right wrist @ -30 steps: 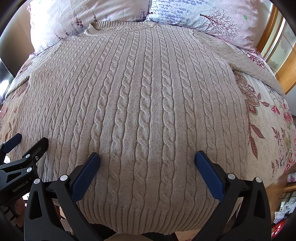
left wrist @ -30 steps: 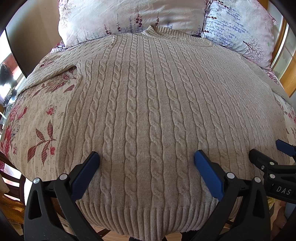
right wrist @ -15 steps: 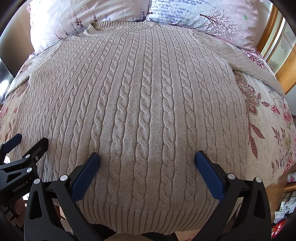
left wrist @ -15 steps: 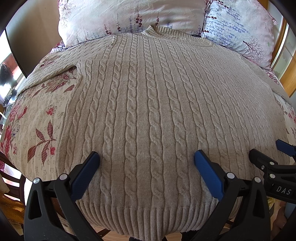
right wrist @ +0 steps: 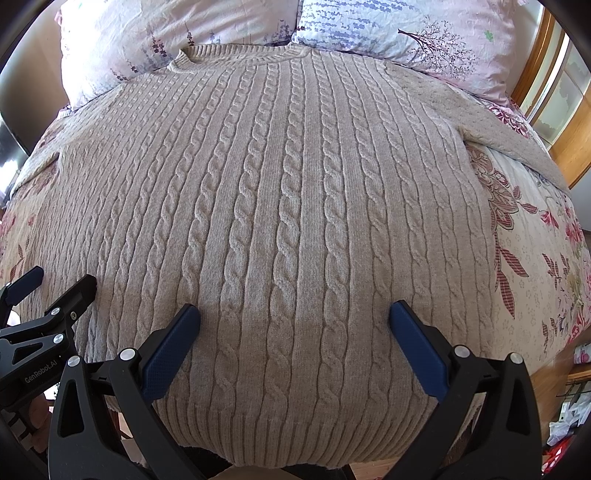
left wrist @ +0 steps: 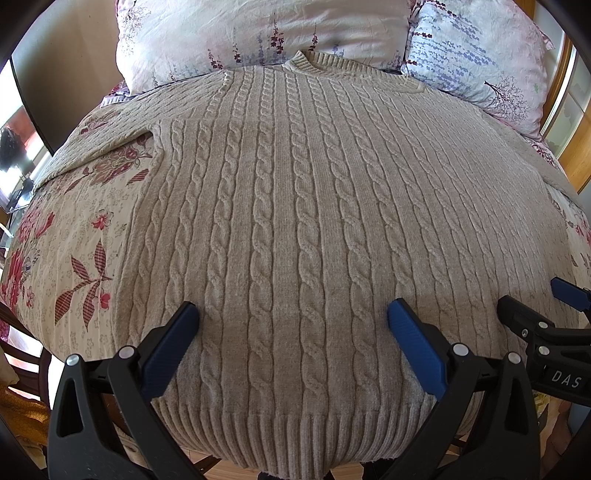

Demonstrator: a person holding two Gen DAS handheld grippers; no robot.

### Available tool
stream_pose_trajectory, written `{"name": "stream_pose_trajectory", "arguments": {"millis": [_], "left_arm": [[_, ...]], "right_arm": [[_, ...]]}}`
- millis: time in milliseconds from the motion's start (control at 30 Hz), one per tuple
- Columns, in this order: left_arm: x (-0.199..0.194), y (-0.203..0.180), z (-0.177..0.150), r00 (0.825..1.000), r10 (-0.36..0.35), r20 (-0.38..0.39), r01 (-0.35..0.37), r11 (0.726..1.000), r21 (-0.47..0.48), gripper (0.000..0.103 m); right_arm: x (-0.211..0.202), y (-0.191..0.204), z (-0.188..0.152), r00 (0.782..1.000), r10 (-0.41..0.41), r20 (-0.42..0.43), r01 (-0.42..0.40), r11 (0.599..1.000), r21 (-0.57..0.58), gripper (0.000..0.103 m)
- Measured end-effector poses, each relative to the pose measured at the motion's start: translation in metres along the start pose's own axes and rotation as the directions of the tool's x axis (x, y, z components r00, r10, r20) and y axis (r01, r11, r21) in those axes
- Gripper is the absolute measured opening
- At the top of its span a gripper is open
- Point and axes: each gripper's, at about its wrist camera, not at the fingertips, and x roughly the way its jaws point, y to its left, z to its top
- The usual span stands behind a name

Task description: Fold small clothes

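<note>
Both my left claw (left wrist: 291,332) and right claw (right wrist: 293,332) gape wide over the sweater (left wrist: 295,221), its collar at twelve o'clock toward the pillows (left wrist: 258,33), hem at six.

Sunlit floral bedspread (left wrist: 74,236), two pillows (right wrist: 424,40), wooden window frame (right wrist: 535,88).

left gripper (left wrist: 291,343): black plastic frame with triangular cut-outs, lower edge of the frame
fingers (left wrist: 413,347): blue textured pads on black arms
screws: round silver pivots on each arm
right gripper (right wrist: 295,343): same black frame, blue pads, silver screws
markings: white "DAS" at lower right of the left view; "GenRobot.AI" at lower left of the right view
</note>
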Motion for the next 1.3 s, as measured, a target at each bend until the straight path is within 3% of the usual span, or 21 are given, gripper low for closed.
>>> {"name": "stream_pose_trajectory", "arguments": {"millis": [633, 800, 900, 967, 1067, 1167, 1267, 1300], "left_arm": [[0.002, 0.001, 0.005, 1.0, -0.014, -0.024, 0.014, 1.0, 0.017, 0.101], [0.003, 0.005, 0.008, 0.999, -0.036, -0.021, 0.036, 0.999, 0.011, 0.101], [0.003, 0.008, 0.013, 0.998, -0.069, -0.011, 0.069, 0.998, -0.007, 0.101], [0.001, 0.011, 0.019, 0.995, -0.098, 0.005, 0.098, 0.995, -0.019, 0.101], [-0.005, 0.011, 0.03, 0.993, -0.103, 0.059, 0.103, 0.995, -0.004, 0.101], [-0.013, 0.01, 0.042, 0.988, -0.111, 0.11, 0.109, 0.994, 0.016, 0.101], [-0.016, 0.011, 0.054, 0.979, -0.15, 0.138, 0.151, 0.988, 0.003, 0.101], [-0.017, 0.011, 0.059, 0.977, -0.159, 0.144, 0.162, 0.987, -0.005, 0.101]], "right_arm": [[-0.004, -0.004, -0.003, 0.997, 0.033, 0.066, -0.03, 0.998, -0.052, 0.102], [-0.005, -0.011, 0.0, 0.993, 0.08, 0.088, -0.074, 0.995, -0.062, 0.102], [-0.004, -0.028, 0.012, 0.984, 0.153, 0.091, -0.154, 0.988, 0.006, 0.102], [-0.007, -0.044, 0.02, 0.974, 0.193, 0.122, -0.202, 0.977, 0.065, 0.094], [-0.011, -0.09, 0.043, 0.957, 0.214, 0.196, -0.253, 0.946, 0.202, 0.088], [-0.01, -0.152, 0.066, 0.936, 0.224, 0.27, -0.316, 0.873, 0.371, 0.083], [-0.005, -0.216, 0.08, 0.908, 0.232, 0.349, -0.397, 0.742, 0.541, 0.081], [-0.002, -0.24, 0.083, 0.893, 0.234, 0.385, -0.434, 0.674, 0.598, 0.08]]}}
